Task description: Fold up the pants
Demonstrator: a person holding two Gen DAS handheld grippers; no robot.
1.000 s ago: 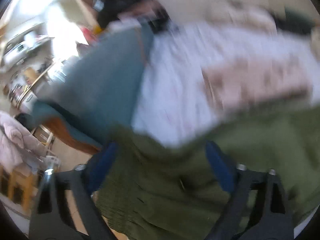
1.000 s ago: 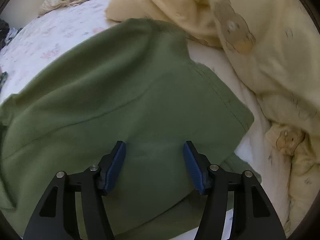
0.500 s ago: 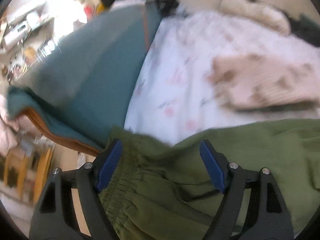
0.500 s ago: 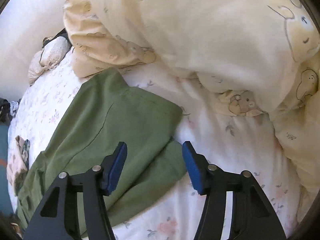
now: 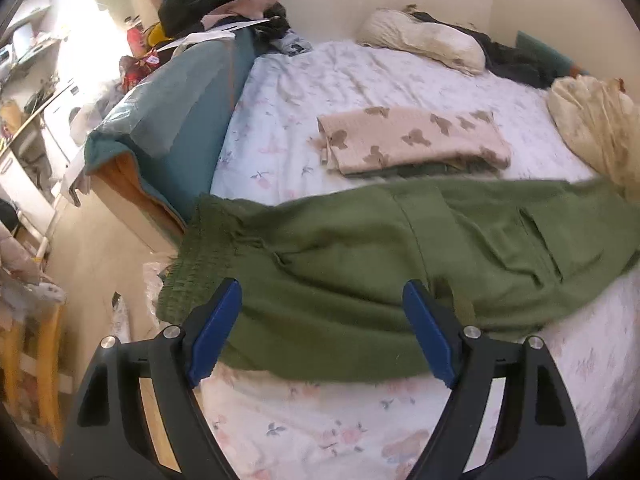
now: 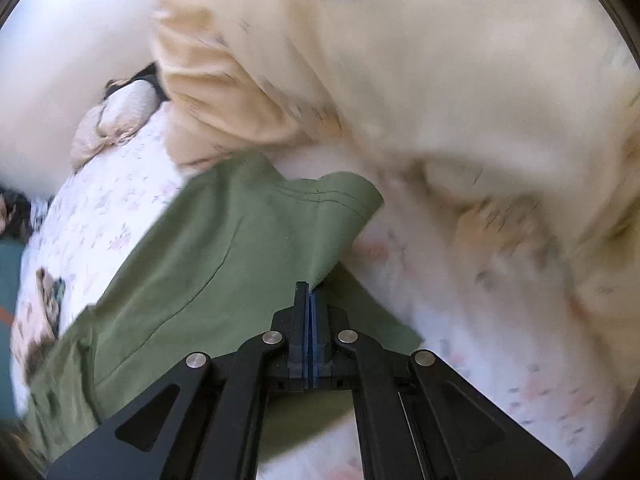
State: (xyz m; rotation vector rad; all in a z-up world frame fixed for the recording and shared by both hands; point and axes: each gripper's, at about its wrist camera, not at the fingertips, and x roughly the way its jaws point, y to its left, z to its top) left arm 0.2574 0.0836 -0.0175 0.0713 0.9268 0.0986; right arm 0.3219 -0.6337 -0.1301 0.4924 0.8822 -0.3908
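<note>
Green pants (image 5: 360, 264) lie lengthwise across the floral bed sheet (image 5: 320, 432), waistband at the left near the bed edge, legs running right. My left gripper (image 5: 320, 320) is open and empty, hovering over the seat of the pants near the waistband. In the right wrist view the pants (image 6: 208, 264) stretch away to the left. My right gripper (image 6: 310, 296) is shut on the hem end of a pant leg, lifting its corner off the sheet.
A folded beige garment with brown butterflies (image 5: 412, 140) lies beyond the pants. A teal headboard cushion (image 5: 176, 112) is at the left, with the floor below. A cream bear-print duvet (image 6: 440, 80) is bunched at the right. A pillow (image 5: 420, 40) lies at the far side.
My right gripper closed on the pant leg hem and raised it. My left gripper pulled back and up from the waistband, still open.
</note>
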